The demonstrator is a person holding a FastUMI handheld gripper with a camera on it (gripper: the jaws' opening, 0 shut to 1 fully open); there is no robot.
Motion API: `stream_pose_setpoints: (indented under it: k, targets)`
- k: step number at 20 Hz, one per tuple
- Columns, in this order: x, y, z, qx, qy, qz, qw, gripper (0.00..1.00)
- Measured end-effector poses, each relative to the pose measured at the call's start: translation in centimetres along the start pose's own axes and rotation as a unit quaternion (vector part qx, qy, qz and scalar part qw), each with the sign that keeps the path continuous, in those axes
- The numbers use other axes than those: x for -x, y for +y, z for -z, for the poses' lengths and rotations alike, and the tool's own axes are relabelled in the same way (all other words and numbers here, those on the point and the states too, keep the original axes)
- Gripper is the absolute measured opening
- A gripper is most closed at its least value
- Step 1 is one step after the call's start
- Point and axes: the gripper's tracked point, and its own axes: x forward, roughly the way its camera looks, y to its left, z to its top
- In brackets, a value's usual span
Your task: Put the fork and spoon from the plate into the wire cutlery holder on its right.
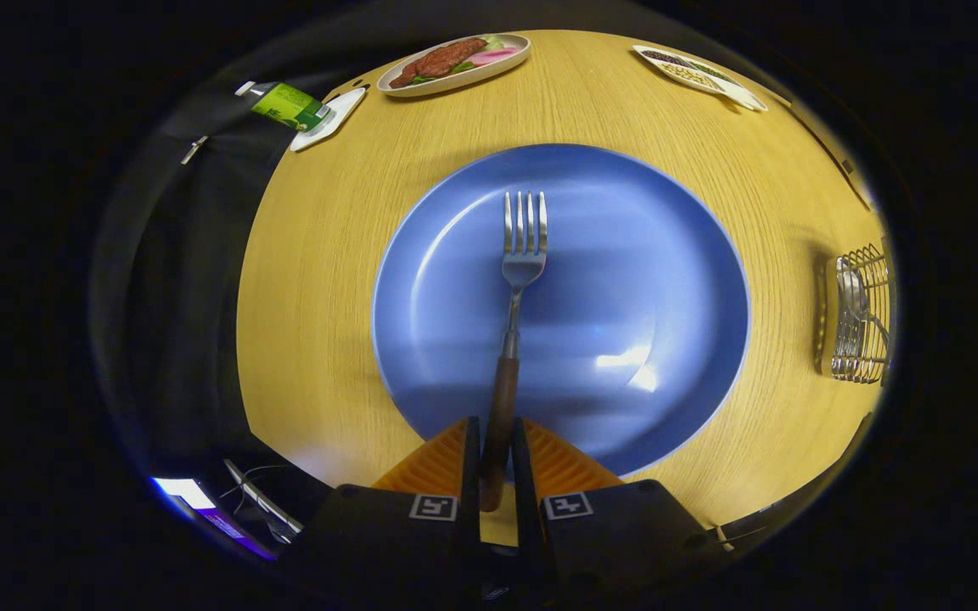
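Note:
A metal fork (519, 255) with a brown wooden handle reaches out over the blue plate (667, 280), tines pointing away from me. My gripper (496, 437) is shut on the fork's handle, both fingers pressing its sides. The wire cutlery holder (861, 316) stands on the wooden table to the right of the plate, and a spoon (851, 293) sits inside it. Whether the fork touches the plate or hangs just above it I cannot tell.
At the table's far side lie an oval dish with food (455, 64), a white tray of small food (697, 75) and a green carton (289, 104) on a small white dish. Dark cloth hangs beyond the table's left edge.

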Motion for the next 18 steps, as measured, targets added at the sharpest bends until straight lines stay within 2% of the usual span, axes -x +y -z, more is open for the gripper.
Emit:
stream_pose_setpoints:
  k: [2,6,12,18]
  targets:
    - [0.2,0.2,0.1,0.001,0.000,-0.018,1.000,0.15]
    - [0.4,0.0,0.3,0.014,-0.001,-0.057,0.998,0.07]
    - [3.6,-1.2,-0.2,0.048,-0.026,-0.055,0.997,0.07]
    - [10.2,-2.4,0.1,0.082,-0.049,-0.072,0.993,0.07]
